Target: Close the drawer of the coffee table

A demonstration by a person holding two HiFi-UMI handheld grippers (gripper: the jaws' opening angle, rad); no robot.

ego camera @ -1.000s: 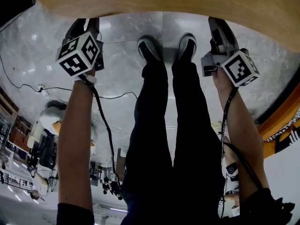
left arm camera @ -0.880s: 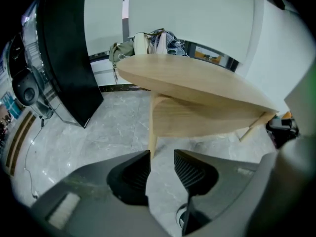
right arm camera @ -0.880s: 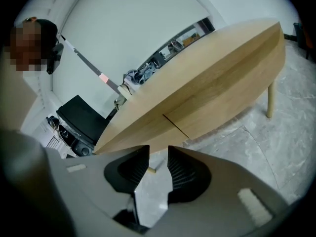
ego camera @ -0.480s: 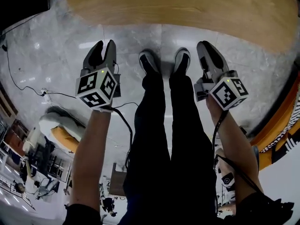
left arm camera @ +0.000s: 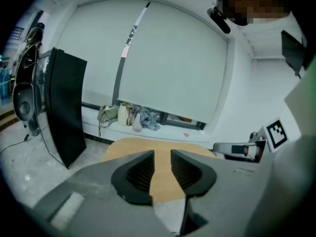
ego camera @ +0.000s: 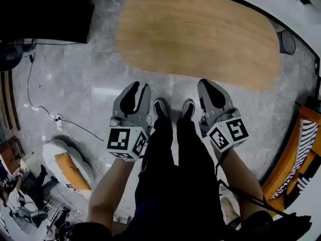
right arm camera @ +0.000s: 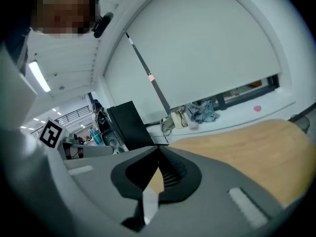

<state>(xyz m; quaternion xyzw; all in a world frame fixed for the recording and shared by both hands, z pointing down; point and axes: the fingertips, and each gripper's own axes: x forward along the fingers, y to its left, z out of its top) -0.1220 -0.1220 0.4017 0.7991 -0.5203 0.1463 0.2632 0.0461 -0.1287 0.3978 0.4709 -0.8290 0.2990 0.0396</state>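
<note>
Left gripper (ego camera: 140, 86), right gripper (ego camera: 205, 83): grey shells, black-and-white marker cubes (ego camera: 125, 140). Person wore black trousers (ego camera: 170, 179), white-trimmed dark shoes (ego camera: 160, 107); black cable (ego camera: 246, 198) attached.

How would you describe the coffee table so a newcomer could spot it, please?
Start from the grey marble floor. Just beyond the person's shoes stands the coffee table. Its pale wooden oval top sets it apart from the black panel beside it.

Coffee table (ego camera: 198, 36): oval light-wood top (drawer hidden from above), standing on grey marble floor (ego camera: 75, 84).

No legible text, signs perhaps too blurred
</note>
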